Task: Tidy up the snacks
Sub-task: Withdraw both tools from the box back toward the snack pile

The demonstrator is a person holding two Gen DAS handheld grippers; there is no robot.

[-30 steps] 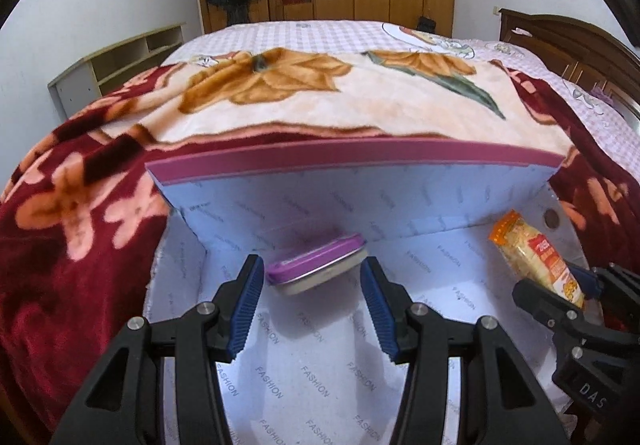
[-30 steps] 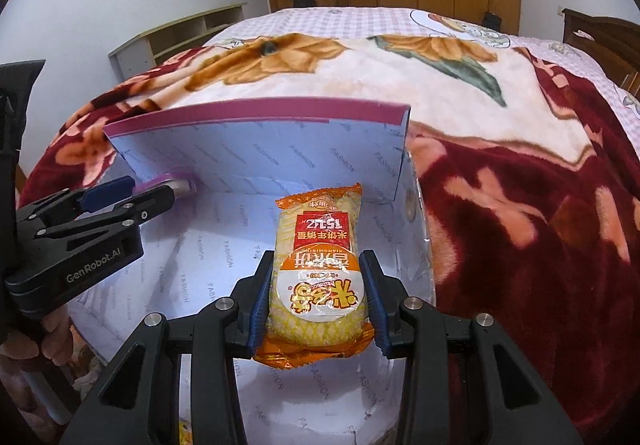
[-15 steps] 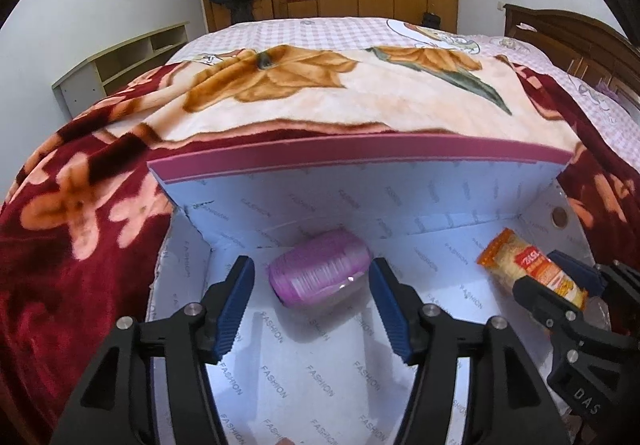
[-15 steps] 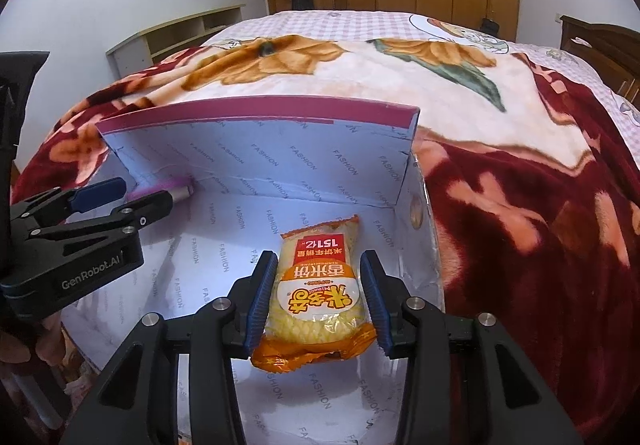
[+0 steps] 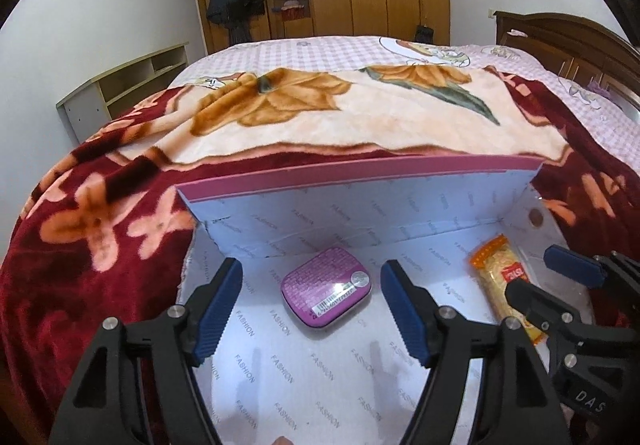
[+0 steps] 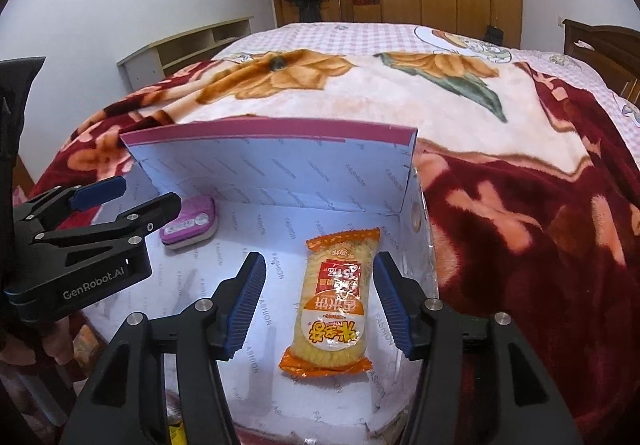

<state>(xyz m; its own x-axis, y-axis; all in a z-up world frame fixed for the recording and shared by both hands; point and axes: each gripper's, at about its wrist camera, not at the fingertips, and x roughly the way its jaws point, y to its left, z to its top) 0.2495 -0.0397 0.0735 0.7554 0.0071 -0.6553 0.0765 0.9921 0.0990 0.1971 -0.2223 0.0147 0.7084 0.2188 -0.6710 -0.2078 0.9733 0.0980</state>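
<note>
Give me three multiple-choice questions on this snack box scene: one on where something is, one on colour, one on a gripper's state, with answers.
1. Where does the orange crinkled rice-cracker packet lie?
A. on the floral blanket
B. on the floor of the white cardboard box
C. on the shelf

2. What colour is the flat rounded tin?
A. purple
B. green
C. yellow

3. How is the right gripper?
A. shut on the packet
B. shut on the tin
C. open, packet between its jaws untouched

Answers: 1 B, box floor surrounds the packet. 2 A, its lid shows purple. 3 C, gaps show beside both pads, the jaws having just opened.
</note>
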